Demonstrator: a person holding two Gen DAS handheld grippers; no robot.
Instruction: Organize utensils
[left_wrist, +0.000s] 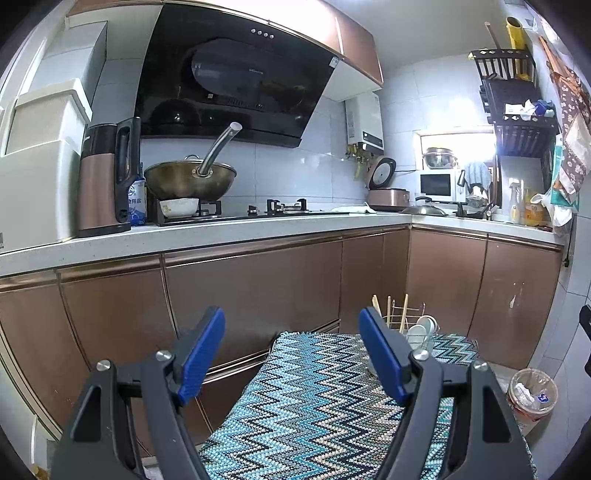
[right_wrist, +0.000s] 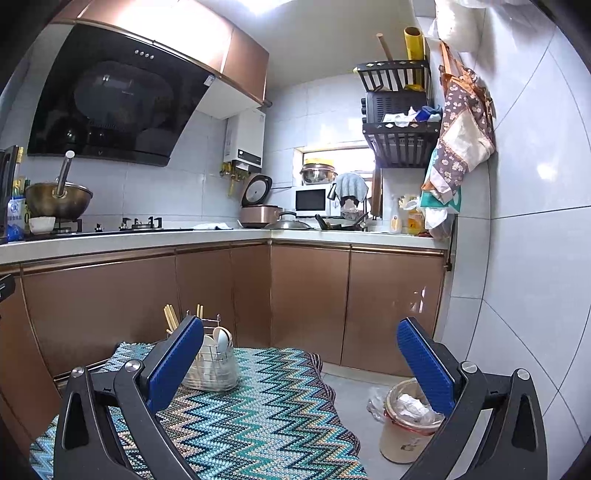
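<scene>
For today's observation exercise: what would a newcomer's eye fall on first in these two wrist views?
First the zigzag-patterned cloth covering the low surface in front of both open grippers, with a wire utensil holder of chopsticks and spoons at its far end. Then the big wok on the stove under the black range hood, and the bin on the floor at right.

Left gripper's right finger hides most of the utensil rack in the left wrist view, right gripper's left finger covers the rack's near side in the right wrist view, spoons too small to count, zigzag cloth cut by bottom edge.
</scene>
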